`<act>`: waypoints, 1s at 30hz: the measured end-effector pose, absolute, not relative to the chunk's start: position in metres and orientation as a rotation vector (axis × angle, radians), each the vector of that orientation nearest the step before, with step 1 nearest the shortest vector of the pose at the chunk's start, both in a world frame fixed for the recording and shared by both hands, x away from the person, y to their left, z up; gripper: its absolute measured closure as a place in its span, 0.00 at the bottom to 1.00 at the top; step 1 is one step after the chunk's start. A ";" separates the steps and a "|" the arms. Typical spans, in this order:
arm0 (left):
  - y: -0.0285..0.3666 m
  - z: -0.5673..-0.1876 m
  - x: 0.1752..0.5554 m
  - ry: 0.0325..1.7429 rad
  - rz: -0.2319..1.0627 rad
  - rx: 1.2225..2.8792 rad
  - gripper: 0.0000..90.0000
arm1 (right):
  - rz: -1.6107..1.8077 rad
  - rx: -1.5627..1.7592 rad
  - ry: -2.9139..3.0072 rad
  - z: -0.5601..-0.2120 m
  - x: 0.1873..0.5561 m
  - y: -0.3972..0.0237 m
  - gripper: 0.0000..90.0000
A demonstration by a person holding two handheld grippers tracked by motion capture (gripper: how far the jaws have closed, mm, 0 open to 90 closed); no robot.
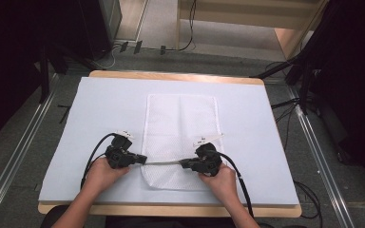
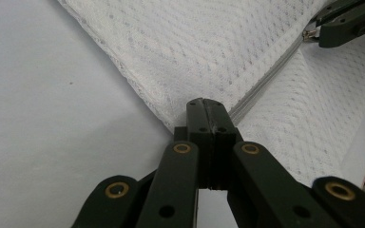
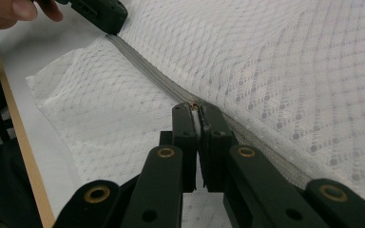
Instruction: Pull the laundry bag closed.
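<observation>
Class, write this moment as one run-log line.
left gripper: shut on mesh bag edge | right gripper: shut on zipper pull | zipper: taut between them

1. In the high view we see the pale surface [image 1: 100,123] evenly and brightly lit from above, while the room along the left and right edges falls into near black.
2. Shadows are soft and short; we find only faint ones under the hands at the surface's near edge.
3. The high view is slightly soft and low in detail.
4. In both gripper views the near black tongs [image 2: 208,137] are blurred and dark, while the white mesh bag [image 3: 275,76] behind is sharper, without glare.
</observation>
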State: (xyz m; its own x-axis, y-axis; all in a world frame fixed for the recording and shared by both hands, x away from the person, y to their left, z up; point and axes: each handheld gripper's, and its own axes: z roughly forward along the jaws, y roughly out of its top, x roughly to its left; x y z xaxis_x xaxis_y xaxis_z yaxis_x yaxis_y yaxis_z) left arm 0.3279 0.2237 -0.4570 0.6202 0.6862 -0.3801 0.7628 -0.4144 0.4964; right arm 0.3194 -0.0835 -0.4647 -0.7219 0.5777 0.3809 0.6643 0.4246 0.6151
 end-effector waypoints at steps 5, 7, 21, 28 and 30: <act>0.224 -0.457 0.328 1.132 -0.157 2.194 1.00 | -1.181 -1.131 -2.557 -0.464 0.319 -0.086 0.99; 0.224 -0.457 0.328 1.132 -0.157 2.194 1.00 | -1.180 -1.132 -2.560 -0.464 0.319 -0.087 0.99; 0.224 -0.457 0.328 1.123 -0.151 2.196 1.00 | -1.188 -1.146 -2.556 -0.465 0.317 -0.096 0.99; 0.224 -0.457 0.328 1.122 -0.149 2.201 1.00 | -1.195 -1.187 -2.530 -0.465 0.319 -0.107 0.99; 0.224 -0.457 0.328 1.120 -0.149 2.199 1.00 | -1.191 -1.187 -2.539 -0.465 0.318 -0.107 0.99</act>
